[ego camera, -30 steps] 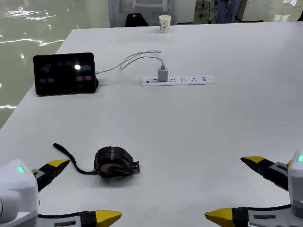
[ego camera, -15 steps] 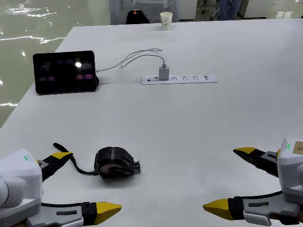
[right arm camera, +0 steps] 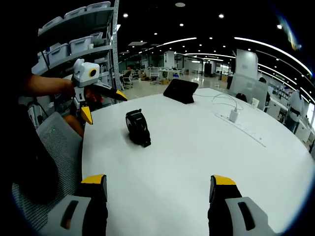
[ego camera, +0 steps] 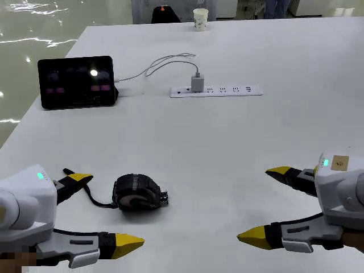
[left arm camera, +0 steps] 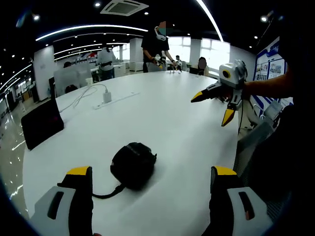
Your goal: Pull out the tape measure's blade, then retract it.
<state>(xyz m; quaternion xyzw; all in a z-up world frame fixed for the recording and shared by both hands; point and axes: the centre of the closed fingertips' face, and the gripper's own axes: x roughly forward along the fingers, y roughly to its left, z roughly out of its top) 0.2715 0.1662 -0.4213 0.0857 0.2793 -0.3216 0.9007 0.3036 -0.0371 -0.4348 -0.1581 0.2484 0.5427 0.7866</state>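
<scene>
A black tape measure (ego camera: pixel 138 193) with a black wrist strap (ego camera: pixel 85 187) lies on the white table (ego camera: pixel 227 142), near its front left. In the left gripper view the tape measure (left arm camera: pixel 133 164) lies just ahead, between the jaws. My left gripper (ego camera: pixel 108 210) stands open to the left of it, yellow tips wide apart, nothing held. My right gripper (ego camera: pixel 264 205) is open at the front right, well apart from the tape measure (right arm camera: pixel 137 127), which sits farther off in the right gripper view. The blade is inside the case.
A dark tablet (ego camera: pixel 75 82) stands at the back left. A white power strip (ego camera: pixel 217 90) with a charger and cable lies mid-table. A paper cup (ego camera: pixel 200 19) is at the far edge. People stand beyond the table in the left gripper view.
Both grippers have come a little further forward and inward over the table; the left one is nearer the tape measure's strap. The tape measure has not moved.
</scene>
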